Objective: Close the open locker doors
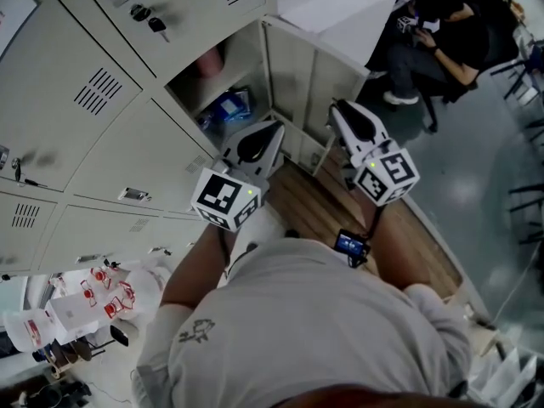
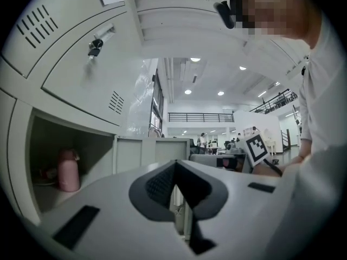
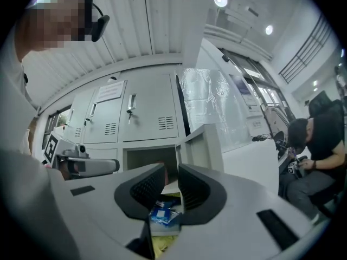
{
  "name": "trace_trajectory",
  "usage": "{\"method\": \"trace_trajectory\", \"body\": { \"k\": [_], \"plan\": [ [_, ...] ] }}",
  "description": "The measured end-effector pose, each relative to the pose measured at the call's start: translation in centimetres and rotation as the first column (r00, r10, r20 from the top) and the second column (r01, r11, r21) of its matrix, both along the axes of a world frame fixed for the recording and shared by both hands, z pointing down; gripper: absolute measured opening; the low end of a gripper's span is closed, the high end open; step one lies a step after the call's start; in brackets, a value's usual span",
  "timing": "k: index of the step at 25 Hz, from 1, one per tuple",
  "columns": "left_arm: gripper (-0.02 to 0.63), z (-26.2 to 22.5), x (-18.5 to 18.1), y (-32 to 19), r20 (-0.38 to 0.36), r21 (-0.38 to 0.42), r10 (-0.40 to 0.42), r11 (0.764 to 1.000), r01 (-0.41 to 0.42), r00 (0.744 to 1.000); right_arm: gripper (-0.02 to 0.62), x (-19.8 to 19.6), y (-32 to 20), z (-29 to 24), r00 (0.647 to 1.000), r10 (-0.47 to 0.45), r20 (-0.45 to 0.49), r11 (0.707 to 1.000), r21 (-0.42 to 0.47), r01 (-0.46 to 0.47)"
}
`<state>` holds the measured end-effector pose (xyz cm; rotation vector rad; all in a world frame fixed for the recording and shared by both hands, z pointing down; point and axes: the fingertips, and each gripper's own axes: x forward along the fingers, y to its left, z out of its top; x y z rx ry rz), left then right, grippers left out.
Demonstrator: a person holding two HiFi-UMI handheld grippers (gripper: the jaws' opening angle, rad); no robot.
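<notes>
One locker door (image 1: pixel 310 79) stands swung wide, and its compartment (image 1: pixel 223 87) shows a pink bottle (image 2: pixel 68 170), so closing seems not yet begun. The neighbouring doors are shut. The left gripper (image 2: pixel 174 169) is closed and empty. The right gripper (image 3: pixel 172 180) has its jaws narrowly apart and holds nothing.

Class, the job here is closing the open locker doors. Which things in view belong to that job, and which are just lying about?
Belong to the job: open locker, its swung-out door, left gripper, right gripper.

Lying about: pink bottle and blue packet inside that locker, keys hanging from a closed locker, white bags with red print.
</notes>
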<state>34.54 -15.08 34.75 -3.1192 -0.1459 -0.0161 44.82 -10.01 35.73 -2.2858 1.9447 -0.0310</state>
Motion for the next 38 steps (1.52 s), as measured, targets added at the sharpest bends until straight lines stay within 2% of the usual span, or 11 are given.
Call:
{"method": "trace_trajectory", "body": {
  "k": [10, 15, 21, 28, 38],
  "plan": [
    [-0.005, 1.0, 2.9, 2.3, 0.011, -0.014, -0.001, 1.000, 0.001, 1.000, 0.120, 4.4, 3.4, 0.1, 0.998, 0.010, -0.064, 0.999, -0.045, -0.013],
    [-0.005, 1.0, 2.9, 2.3, 0.015, -0.010, -0.020, 1.000, 0.020, 1.000, 0.121, 5.8, 2.7, 0.6, 0.996, -0.040, -0.075, 0.995, -0.093, 0.033],
    [-0.005, 1.0, 2.3, 2.0, 0.016, -0.004, -0.046, 0.999, 0.046, 0.999, 0.120, 7.5, 2.4, 0.2, 0.995, -0.036, -0.093, 0.994, -0.101, 0.027],
    [-0.005, 0.8, 1.8, 1.7, 0.015, 0.001, -0.064, 0.998, 0.064, 0.998, 0.121, 7.1, 2.0, 0.2, 0.995, -0.061, -0.077, 0.994, -0.093, 0.054],
    [-0.005, 0.9, 1.0, 1.5, 0.011, 0.001, -0.088, 0.996, 0.088, 0.996, 0.121, 2.9, 1.1, -0.1, 0.977, -0.197, -0.085, 0.977, -0.102, 0.188]
  ]
}}
